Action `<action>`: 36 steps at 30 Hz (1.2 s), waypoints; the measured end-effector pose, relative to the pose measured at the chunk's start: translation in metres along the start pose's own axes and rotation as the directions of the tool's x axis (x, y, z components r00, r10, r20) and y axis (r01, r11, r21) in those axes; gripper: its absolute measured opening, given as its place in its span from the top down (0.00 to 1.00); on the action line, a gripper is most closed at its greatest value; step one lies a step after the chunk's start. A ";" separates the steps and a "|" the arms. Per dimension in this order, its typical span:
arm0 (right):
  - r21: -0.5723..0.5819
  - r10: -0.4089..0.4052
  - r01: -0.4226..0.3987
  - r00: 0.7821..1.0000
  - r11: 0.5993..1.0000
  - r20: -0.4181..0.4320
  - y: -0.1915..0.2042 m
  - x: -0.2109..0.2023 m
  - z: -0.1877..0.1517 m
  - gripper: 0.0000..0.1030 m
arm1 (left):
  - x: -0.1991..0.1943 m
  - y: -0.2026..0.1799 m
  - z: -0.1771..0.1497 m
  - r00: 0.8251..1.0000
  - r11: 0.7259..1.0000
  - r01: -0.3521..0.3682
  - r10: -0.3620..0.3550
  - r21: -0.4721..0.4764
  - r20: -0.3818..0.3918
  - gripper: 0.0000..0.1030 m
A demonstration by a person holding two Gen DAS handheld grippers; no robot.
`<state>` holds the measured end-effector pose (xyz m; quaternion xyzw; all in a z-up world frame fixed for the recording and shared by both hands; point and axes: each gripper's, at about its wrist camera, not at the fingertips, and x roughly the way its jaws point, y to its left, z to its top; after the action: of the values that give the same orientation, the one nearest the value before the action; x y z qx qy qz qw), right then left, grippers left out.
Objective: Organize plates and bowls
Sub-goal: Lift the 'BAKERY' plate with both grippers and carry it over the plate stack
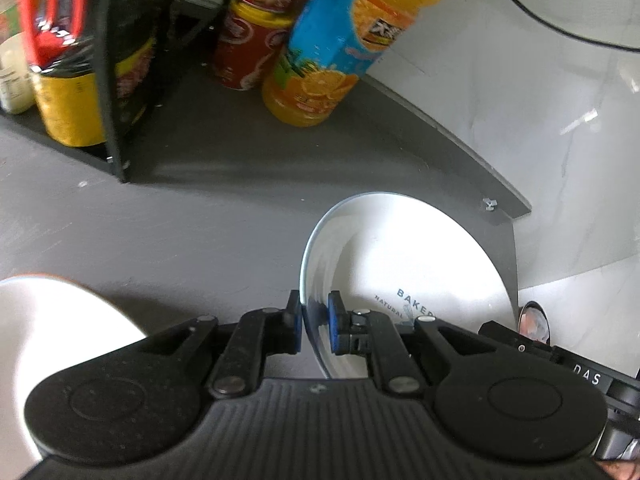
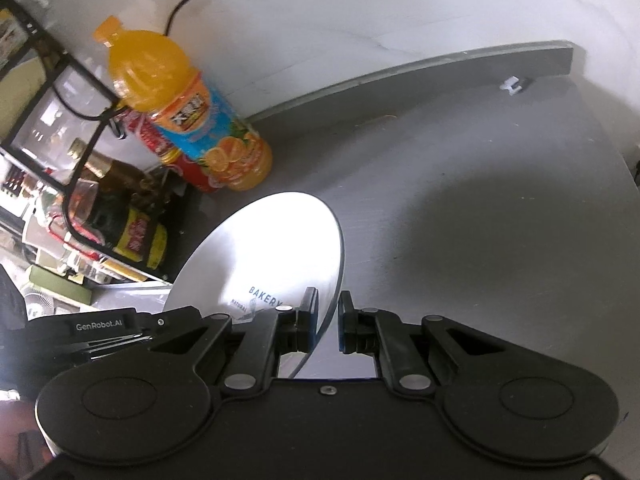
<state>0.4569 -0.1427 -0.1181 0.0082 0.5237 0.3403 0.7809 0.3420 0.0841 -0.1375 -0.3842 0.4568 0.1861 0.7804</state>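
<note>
left gripper (image 1: pixel 314 326) clamps its blue pads on the rim of a white plate (image 1: pixel 400 264) printed "bakery", plate tilted above the grey table (image 1: pixel 160 224). right gripper (image 2: pixel 328 324) straddles the opposite rim of the same plate (image 2: pixel 272 252); its right pad shows a small gap, so grip unclear. orange juice bottle (image 2: pixel 188 112) sits at 11 o'clock, white bowl (image 1: pixel 48 320) at 8 o'clock in left view.

The left gripper (image 1: pixel 315 326) pinches the rim of a white plate (image 1: pixel 404 264), one blue-padded finger on each side of the edge. At nine o'clock sits another white dish (image 1: pixel 52 320). At twelve o'clock on the grey counter (image 1: pixel 180 232) stand an orange juice bottle (image 1: pixel 340 48) and a red can (image 1: pixel 250 40).
</note>
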 end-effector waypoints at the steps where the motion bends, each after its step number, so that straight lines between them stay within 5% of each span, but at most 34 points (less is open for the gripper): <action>1: -0.001 0.005 -0.005 1.000 1.000 0.001 0.003 -0.001 -0.001 0.91 | -0.003 0.003 -0.002 1.000 1.000 0.000 0.000 -0.004 0.005 0.89; 36: -0.150 0.101 -0.122 0.985 0.981 -0.137 0.094 0.023 -0.077 0.91 | -0.083 0.124 -0.067 0.991 0.976 -0.095 0.110 -0.198 0.069 0.89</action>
<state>0.3496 -0.0846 -0.1373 -0.0462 0.5430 0.4238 0.7235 0.1821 0.1163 -0.1394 -0.4267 0.4243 0.2850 0.7461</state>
